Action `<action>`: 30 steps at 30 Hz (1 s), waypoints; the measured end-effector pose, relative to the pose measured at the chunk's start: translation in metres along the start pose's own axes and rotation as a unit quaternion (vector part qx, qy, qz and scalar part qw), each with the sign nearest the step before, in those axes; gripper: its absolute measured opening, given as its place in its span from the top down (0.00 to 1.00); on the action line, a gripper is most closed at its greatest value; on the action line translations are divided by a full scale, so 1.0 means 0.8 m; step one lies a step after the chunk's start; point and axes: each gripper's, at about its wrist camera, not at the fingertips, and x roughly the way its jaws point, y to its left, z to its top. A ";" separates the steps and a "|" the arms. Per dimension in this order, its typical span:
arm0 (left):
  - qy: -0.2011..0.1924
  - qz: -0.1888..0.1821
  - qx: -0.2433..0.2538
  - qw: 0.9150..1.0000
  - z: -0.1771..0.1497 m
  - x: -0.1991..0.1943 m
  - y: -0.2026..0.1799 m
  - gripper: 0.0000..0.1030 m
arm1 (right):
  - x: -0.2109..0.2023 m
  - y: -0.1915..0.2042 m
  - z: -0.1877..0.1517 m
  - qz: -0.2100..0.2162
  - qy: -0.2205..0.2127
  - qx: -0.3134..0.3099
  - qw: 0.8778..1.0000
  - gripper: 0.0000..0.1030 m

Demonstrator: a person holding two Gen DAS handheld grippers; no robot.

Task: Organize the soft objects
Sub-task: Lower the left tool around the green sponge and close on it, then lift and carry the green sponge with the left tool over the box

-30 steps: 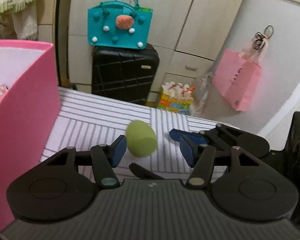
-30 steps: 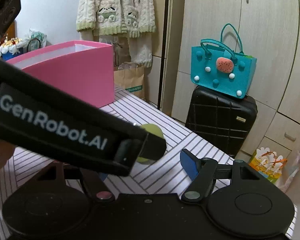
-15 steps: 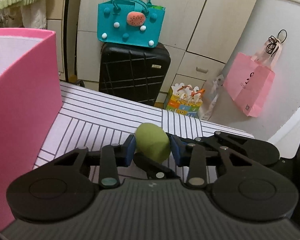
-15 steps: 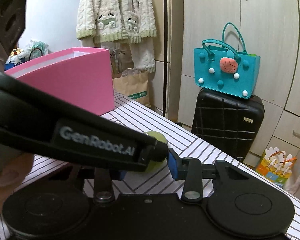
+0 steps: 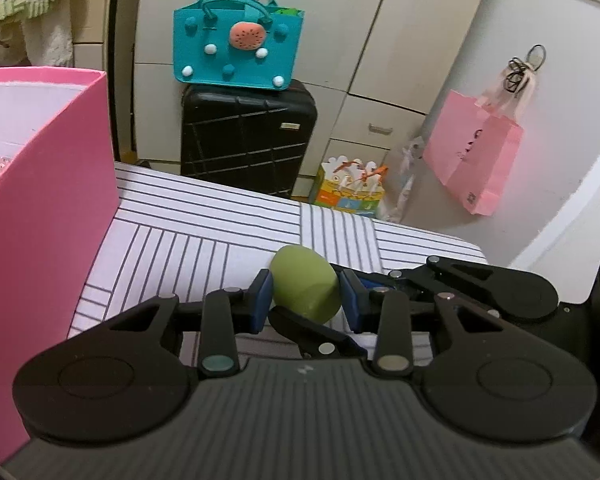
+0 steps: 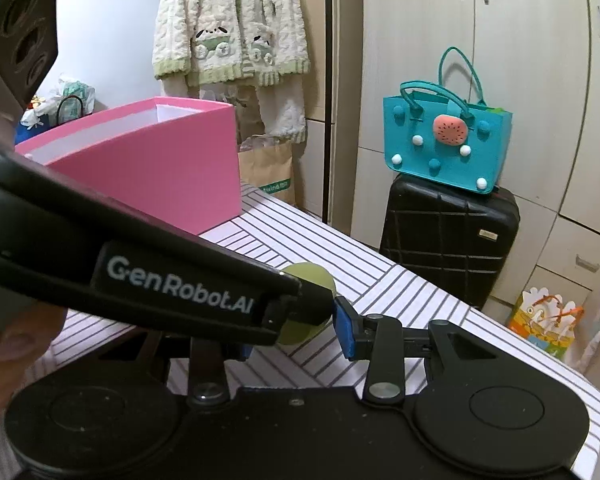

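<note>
Over the striped bench (image 5: 204, 240), my left gripper (image 5: 305, 294) pinches the green sponge (image 5: 304, 288); right gripper (image 6: 300, 334) seemingly too. Next: pink box (image 5: 40, 208).

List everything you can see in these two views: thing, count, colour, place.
sponge: 1, green, between left gripper's pads, over table
box: 1, pink, on table
table: 1, white with dark stripes
suitcase: 1, black, by wardrobe
tote: 1, teal, on suitcase
paper bag: 1, pink, hanging on wall
cardigan: 1, cream and green, hanging
left gripper: 1, black, shut on sponge
right gripper: 1, black, beside sponge
</note>
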 end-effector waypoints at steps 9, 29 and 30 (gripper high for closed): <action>-0.010 -0.046 0.006 0.999 -0.016 -0.051 -0.003 0.66 | -0.054 0.037 -0.004 -0.020 -0.018 -0.007 1.000 0.57; 0.030 -0.140 0.065 0.988 -0.064 -0.176 0.009 0.66 | -0.153 0.145 -0.009 -0.056 0.017 -0.004 0.998 0.57; 0.032 -0.147 0.064 0.987 -0.065 -0.182 0.014 0.66 | -0.157 0.151 -0.007 -0.055 0.017 -0.004 0.998 0.57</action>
